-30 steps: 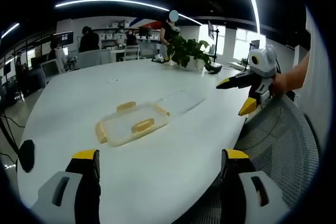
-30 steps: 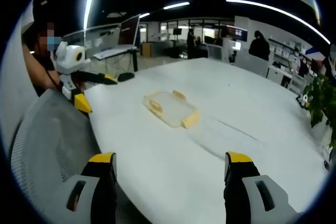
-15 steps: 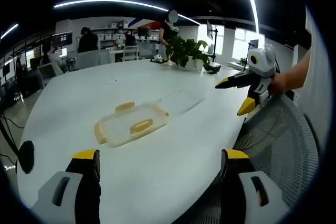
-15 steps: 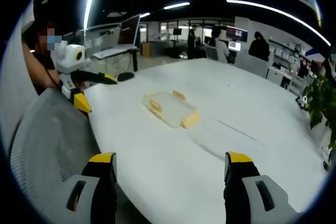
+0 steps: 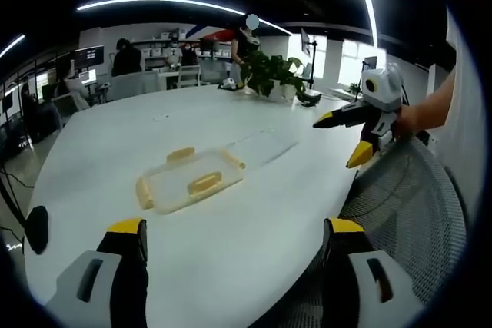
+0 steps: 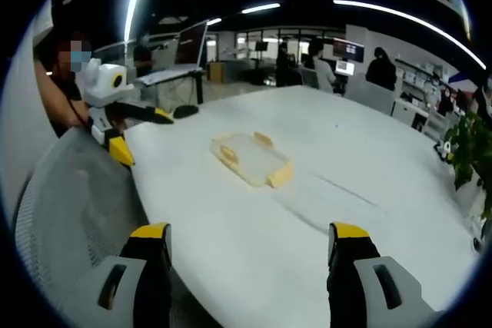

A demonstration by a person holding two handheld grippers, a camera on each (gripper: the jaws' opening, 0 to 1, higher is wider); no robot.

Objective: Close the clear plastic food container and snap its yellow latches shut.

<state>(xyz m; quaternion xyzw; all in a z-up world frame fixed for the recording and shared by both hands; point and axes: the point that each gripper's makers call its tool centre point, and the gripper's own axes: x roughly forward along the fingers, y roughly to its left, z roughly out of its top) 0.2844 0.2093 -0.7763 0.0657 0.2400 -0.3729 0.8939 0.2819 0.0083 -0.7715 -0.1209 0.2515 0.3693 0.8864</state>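
The clear plastic container (image 5: 188, 182) lies on the white table (image 5: 115, 136), its yellow latches (image 5: 207, 183) folded outward. Its clear lid (image 5: 263, 146) rests flat on the table beside it. My left gripper (image 5: 234, 228) is open, held back from the container near the table's edge, with nothing between its yellow-tipped jaws. In the left gripper view, my right gripper (image 5: 342, 140) is open at the right, above a chair back. In the right gripper view, the container (image 6: 250, 159) and lid (image 6: 330, 197) lie ahead of my open right gripper (image 6: 250, 232). My left gripper (image 6: 142, 136) is open at the left.
A grey mesh chair back (image 5: 407, 205) (image 6: 69, 213) stands between me and the table. A potted plant (image 5: 269, 74) (image 6: 469, 140) sits on the table's far side. A black object (image 5: 37, 228) sits by the left edge. People and desks fill the office behind.
The left gripper view has shifted a little, so the container sits slightly higher in it. Container, lid and both grippers keep their places. People in the background have moved.
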